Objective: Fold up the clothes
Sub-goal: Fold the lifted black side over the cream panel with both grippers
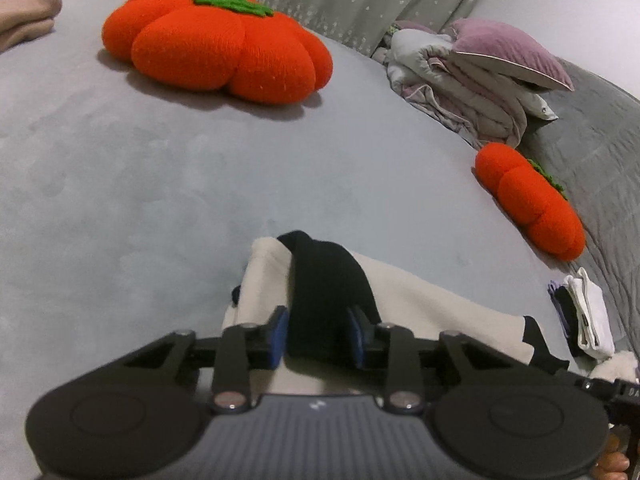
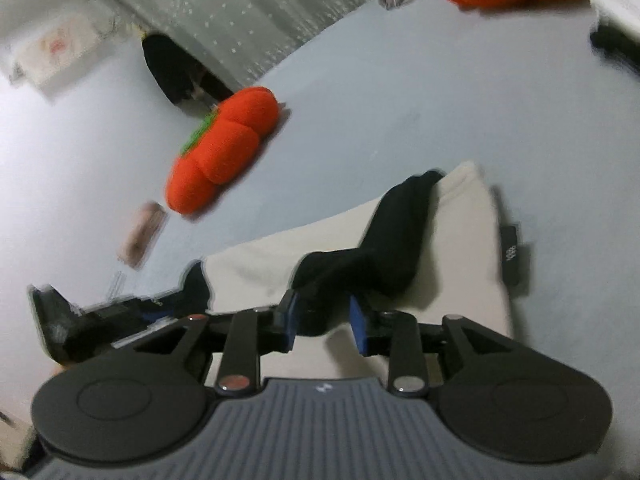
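I have both grippers, left gripper (image 1: 320,330) and right gripper (image 2: 326,320), fingers narrowly parted around the black sock (image 1: 326,280) draped on the cream garment (image 1: 420,300) at six o'clock on the bed (image 1: 160,184), apparently laying it flat.

Cream garment (image 1: 420,300) w/ black band (image 1: 324,280); orange cushion (image 1: 216,40), grey-blue bedcover (image 1: 160,184).
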A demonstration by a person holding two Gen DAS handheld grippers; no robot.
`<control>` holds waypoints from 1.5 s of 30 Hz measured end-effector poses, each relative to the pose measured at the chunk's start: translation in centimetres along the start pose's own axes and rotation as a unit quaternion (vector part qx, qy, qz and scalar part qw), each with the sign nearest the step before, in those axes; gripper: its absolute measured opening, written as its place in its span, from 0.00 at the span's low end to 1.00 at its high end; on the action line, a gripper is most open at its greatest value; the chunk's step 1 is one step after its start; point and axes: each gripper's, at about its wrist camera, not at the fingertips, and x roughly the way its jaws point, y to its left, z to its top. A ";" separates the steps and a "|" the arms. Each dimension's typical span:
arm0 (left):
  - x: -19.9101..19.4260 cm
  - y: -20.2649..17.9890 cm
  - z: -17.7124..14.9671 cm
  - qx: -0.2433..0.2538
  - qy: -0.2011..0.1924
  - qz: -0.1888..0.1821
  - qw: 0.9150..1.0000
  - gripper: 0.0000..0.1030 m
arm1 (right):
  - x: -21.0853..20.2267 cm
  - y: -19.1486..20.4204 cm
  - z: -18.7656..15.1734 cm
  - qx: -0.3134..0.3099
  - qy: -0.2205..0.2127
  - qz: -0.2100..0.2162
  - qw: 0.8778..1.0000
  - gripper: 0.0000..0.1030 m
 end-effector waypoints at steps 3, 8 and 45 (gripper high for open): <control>0.3 0.1 0.0 -0.001 0.002 -0.005 1.000 0.06 | 0.8 0.5 0.3 0.009 -0.007 -0.007 1.000 0.47; -0.7 0.4 0.2 -0.026 -0.017 -0.025 0.999 0.04 | 1.6 1.2 0.0 -0.025 -0.009 -0.025 0.999 0.12; -1.6 0.8 -1.1 -0.043 0.024 -0.019 0.999 0.04 | -1.9 -0.2 0.5 0.072 0.032 0.047 0.996 0.15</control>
